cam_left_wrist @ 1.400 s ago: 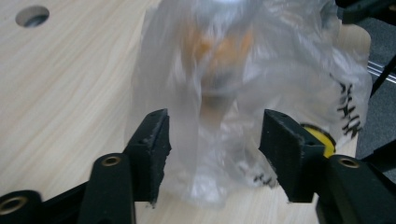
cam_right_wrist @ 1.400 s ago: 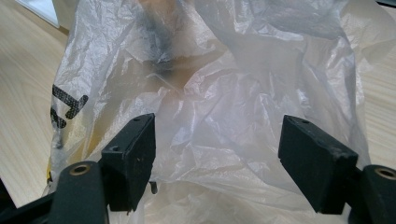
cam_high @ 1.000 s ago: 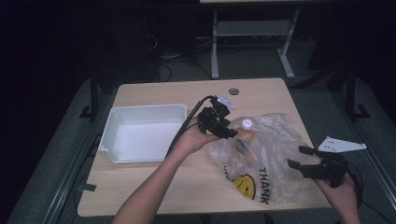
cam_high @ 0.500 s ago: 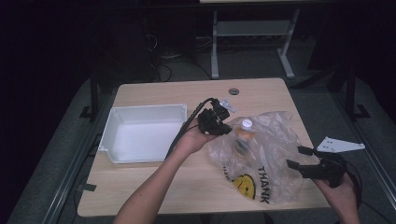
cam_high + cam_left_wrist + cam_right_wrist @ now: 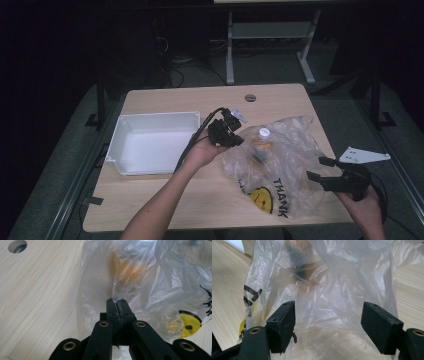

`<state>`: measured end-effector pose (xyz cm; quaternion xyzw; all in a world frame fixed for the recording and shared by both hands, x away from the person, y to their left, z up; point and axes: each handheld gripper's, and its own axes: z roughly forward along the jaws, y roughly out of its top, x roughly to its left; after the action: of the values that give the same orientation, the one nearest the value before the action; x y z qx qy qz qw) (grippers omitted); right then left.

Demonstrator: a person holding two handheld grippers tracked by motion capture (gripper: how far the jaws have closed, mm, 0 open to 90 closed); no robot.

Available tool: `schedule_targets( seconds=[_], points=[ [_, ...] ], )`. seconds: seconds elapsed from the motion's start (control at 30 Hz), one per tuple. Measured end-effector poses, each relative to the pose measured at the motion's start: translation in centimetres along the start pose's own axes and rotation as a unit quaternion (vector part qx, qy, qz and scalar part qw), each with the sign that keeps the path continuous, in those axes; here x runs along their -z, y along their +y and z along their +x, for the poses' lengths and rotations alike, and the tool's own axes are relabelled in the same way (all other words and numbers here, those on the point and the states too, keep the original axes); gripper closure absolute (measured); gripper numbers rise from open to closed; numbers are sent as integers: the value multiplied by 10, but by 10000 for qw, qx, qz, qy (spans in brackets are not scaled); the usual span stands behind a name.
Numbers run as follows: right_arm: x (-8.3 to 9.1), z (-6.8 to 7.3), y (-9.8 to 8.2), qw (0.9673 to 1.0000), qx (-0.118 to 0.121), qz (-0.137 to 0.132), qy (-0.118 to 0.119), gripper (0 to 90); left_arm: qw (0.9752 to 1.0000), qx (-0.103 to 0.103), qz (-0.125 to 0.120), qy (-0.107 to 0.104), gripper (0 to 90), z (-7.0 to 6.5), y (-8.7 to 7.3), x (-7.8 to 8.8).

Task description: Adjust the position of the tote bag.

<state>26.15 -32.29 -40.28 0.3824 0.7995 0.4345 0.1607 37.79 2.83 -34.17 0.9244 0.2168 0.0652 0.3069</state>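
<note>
A crumpled clear plastic bag with a yellow smiley and black "THANK" lettering lies on the right half of the wooden table. Inside it stands an orange bottle with a white cap. My left gripper is at the bag's left edge. In the left gripper view, that left gripper has its jaws pressed together on a fold of the bag. My right gripper is at the bag's right side. In the right gripper view, the right gripper stands wide open, with the bag just beyond its fingers.
An empty white tray sits on the table's left half, beside my left forearm. A round cable hole is near the table's far edge. A metal stand is on the floor behind the table.
The left gripper has drawn slightly left, away from the bottle, and now pinches the bag's edge. The right gripper has stayed in place.
</note>
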Motion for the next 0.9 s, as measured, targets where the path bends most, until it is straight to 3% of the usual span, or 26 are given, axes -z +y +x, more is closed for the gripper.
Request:
schedule_targets(
  seconds=[0.9],
  points=[
    [-2, 2, 0, 10000, 40, 56, 58, 273, 9983, 489, 301, -88, 898, 15, -49, -28]
  ],
)
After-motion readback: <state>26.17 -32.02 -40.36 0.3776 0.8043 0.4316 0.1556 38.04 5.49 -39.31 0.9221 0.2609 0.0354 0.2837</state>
